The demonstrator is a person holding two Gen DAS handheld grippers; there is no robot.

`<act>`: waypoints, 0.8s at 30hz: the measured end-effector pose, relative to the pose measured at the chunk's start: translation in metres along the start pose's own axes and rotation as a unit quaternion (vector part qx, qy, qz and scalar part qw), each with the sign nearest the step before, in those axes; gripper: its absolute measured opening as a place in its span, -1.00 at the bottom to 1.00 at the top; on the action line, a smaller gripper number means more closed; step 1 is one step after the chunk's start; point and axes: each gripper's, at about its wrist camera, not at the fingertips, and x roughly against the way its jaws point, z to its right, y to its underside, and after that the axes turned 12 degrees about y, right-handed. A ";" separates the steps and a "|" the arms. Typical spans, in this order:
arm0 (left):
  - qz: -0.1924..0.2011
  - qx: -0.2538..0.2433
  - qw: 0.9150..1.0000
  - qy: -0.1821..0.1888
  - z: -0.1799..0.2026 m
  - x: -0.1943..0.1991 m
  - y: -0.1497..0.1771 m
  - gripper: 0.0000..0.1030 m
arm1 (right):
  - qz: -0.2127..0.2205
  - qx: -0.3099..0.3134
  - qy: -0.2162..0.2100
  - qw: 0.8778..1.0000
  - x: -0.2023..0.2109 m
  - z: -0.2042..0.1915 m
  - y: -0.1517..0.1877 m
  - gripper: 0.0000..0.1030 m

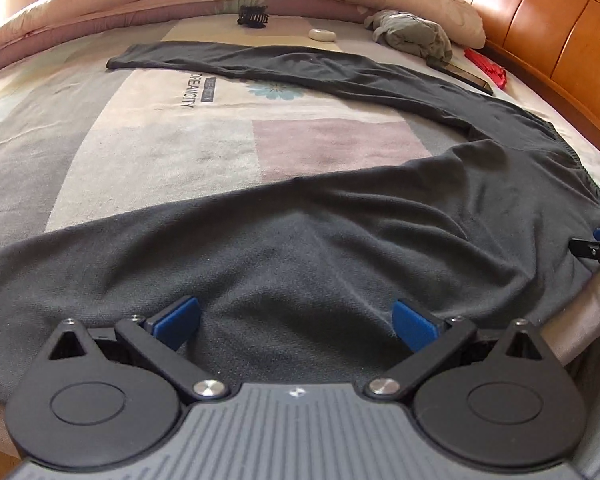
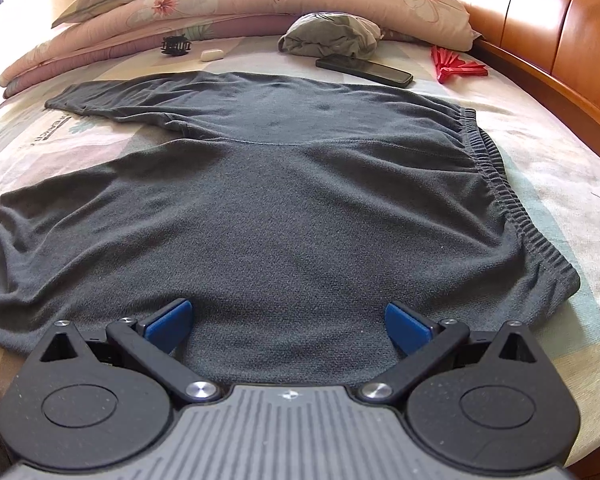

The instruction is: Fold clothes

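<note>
Dark grey trousers point(image 1: 340, 240) lie spread flat on the bed, legs apart in a V, the far leg reaching toward the pillows. In the right wrist view the trousers point(image 2: 284, 200) show their elastic waistband point(image 2: 500, 184) on the right. My left gripper point(image 1: 296, 322) is open, its blue pads wide apart just above the near leg's cloth. My right gripper point(image 2: 286, 322) is open too, hovering over the seat area near the waistband. Its tip also shows at the right edge of the left wrist view, right gripper point(image 1: 598, 246). Nothing is held.
A patchwork bedsheet point(image 1: 160, 152) covers the bed. At the back lie a crumpled grey garment point(image 2: 332, 36), a black phone point(image 2: 364, 70), a red fan-like item point(image 2: 456, 66), a white case point(image 2: 212, 55), a black hair clip point(image 2: 175, 45), folded quilts point(image 2: 220, 4). A wooden headboard point(image 2: 540, 12) stands right.
</note>
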 end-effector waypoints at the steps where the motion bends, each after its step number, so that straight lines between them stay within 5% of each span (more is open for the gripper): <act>1: 0.004 0.001 1.000 0.004 -0.001 0.001 0.001 0.98 | -0.003 -0.001 0.003 1.000 -0.001 -0.001 -0.001 1.00; 10: 0.035 0.031 0.998 0.036 -0.022 0.025 -0.001 0.98 | -0.036 -0.005 0.019 0.999 -0.002 -0.005 -0.009 1.00; 15: 0.063 0.049 0.997 -0.013 -0.068 0.051 -0.006 0.98 | -0.035 -0.010 0.025 0.999 0.000 -0.007 -0.007 1.00; 19: 0.076 0.110 0.990 -0.043 -0.121 0.063 -0.004 0.98 | -0.029 -0.007 0.017 0.999 0.000 -0.004 -0.006 1.00; 24: 0.072 0.140 0.987 -0.026 -0.163 0.052 -0.008 0.98 | -0.019 -0.009 0.016 1.000 0.001 -0.004 -0.003 1.00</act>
